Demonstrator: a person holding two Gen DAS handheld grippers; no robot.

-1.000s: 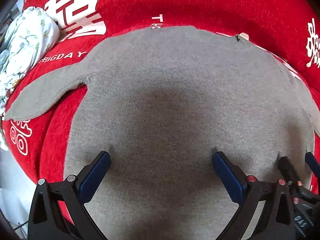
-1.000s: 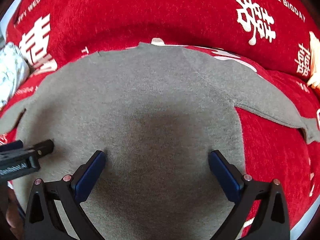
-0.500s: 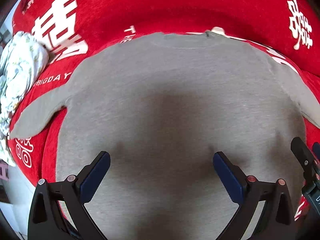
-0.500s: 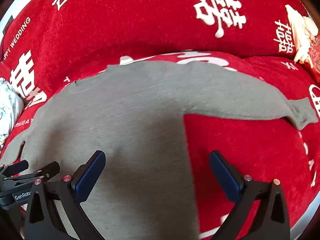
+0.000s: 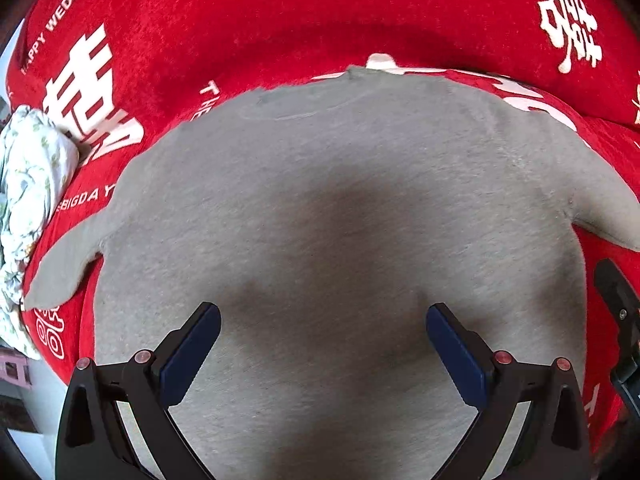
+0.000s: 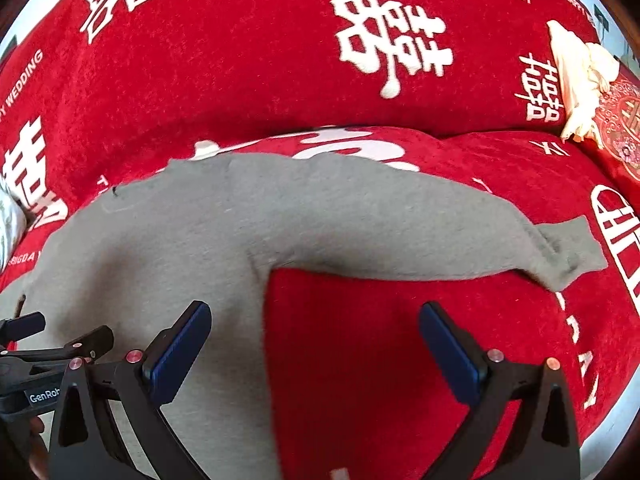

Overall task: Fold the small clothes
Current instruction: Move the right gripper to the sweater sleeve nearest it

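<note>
A small grey long-sleeved top [image 5: 340, 208] lies spread flat on a red sofa cover, neck at the far side. My left gripper [image 5: 323, 320] is open and empty over the lower middle of the top's body. My right gripper [image 6: 315, 318] is open and empty over the top's right side edge, below the right sleeve [image 6: 420, 232], which stretches out to the right. The top's body [image 6: 160, 248] fills the left of the right wrist view. The left sleeve [image 5: 64, 264] points to the left. Each gripper shows at the edge of the other's view.
The red sofa cover [image 6: 240, 60] with white characters runs under and behind the top. A white floral garment [image 5: 28, 184] lies bunched at the left. A cream cloth [image 6: 576, 76] and a patterned red cushion [image 6: 620, 120] sit at the far right.
Both grippers have shifted to the right over the top. The right gripper has moved from the body's middle to its right edge, bringing the right sleeve into full view. Both stay open.
</note>
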